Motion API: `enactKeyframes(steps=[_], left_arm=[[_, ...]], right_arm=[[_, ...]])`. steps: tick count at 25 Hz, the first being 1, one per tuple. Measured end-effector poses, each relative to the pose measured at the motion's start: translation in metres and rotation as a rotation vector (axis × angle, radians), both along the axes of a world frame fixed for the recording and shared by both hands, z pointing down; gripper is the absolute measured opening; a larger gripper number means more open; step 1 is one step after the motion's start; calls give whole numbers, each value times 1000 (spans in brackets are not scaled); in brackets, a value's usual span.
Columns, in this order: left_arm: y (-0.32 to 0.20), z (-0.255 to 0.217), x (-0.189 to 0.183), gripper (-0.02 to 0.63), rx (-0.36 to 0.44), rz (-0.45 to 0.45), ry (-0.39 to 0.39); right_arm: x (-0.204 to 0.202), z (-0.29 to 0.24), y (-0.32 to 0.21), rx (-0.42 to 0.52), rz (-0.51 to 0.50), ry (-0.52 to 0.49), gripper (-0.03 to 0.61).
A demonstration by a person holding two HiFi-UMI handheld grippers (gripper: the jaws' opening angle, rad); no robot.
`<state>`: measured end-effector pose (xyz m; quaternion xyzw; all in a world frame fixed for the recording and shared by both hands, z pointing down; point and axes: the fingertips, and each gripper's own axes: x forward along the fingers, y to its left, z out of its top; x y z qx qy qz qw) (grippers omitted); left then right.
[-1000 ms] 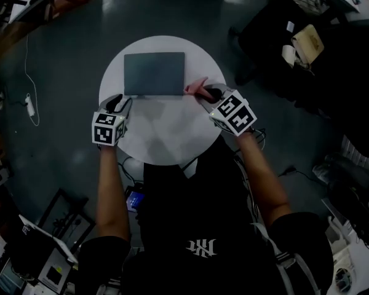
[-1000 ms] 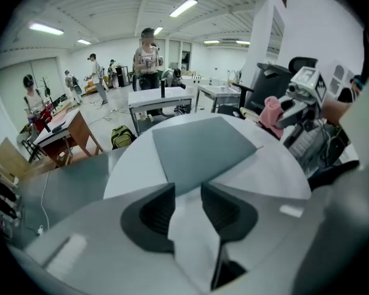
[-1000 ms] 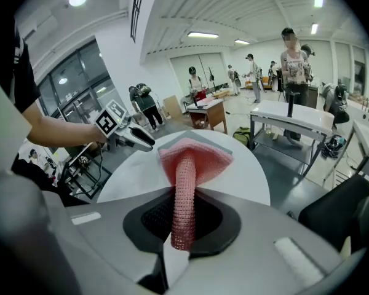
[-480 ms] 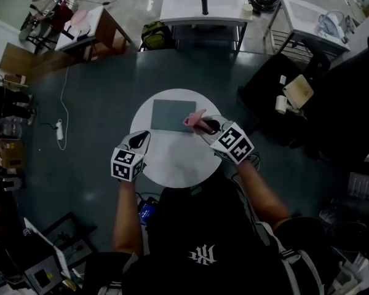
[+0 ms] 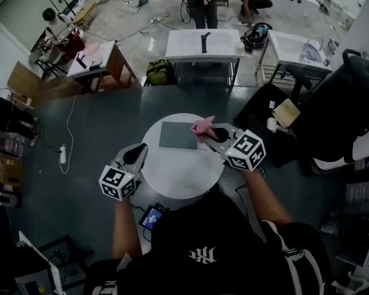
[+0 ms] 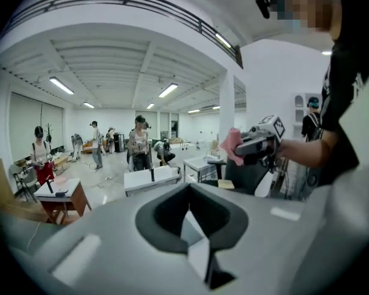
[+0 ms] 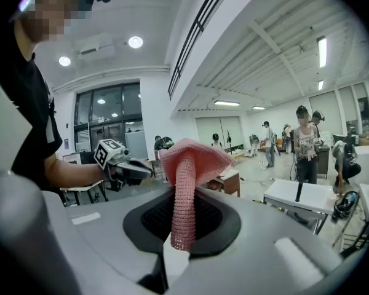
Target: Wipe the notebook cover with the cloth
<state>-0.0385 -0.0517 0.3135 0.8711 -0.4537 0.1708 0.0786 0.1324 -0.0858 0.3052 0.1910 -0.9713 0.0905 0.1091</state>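
Notebook [image 5: 178, 135], grey, lies on the round white worktop [image 5: 184, 180]. My right gripper [image 5: 208, 133] has its jaws clamped on the pink cloth [image 5: 203, 125], raised by the notebook's right edge. My left gripper [image 5: 139, 149] has just closed its jaws on nothing.

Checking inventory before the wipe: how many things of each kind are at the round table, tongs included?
Notebook: 1
Cloth: 1
Tongs: 2 (left tongs, right tongs)
Total: 4
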Motion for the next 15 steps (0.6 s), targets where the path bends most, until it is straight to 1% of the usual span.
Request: enactKeyframes(steps=[3, 7, 10, 12, 14, 15], left_arm=[[30, -30, 2, 3, 63, 59, 76], [89, -71, -3, 3, 153, 150, 198], [143, -96, -16, 3, 227, 224, 286], [178, -102, -24, 3, 265, 270, 321], [207, -98, -33, 3, 279, 292, 349], [220, -93, -37, 3, 272, 293, 365]], right_arm=[[-4, -31, 41, 60, -8, -63, 28], [-15, -64, 108, 82, -12, -203, 28], [-35, -83, 165, 62, -66, -354, 31], [-47, -90, 198, 29, -89, -460, 34], [-56, -91, 231, 0, -108, -523, 34], [-60, -89, 248, -7, -121, -530, 34]])
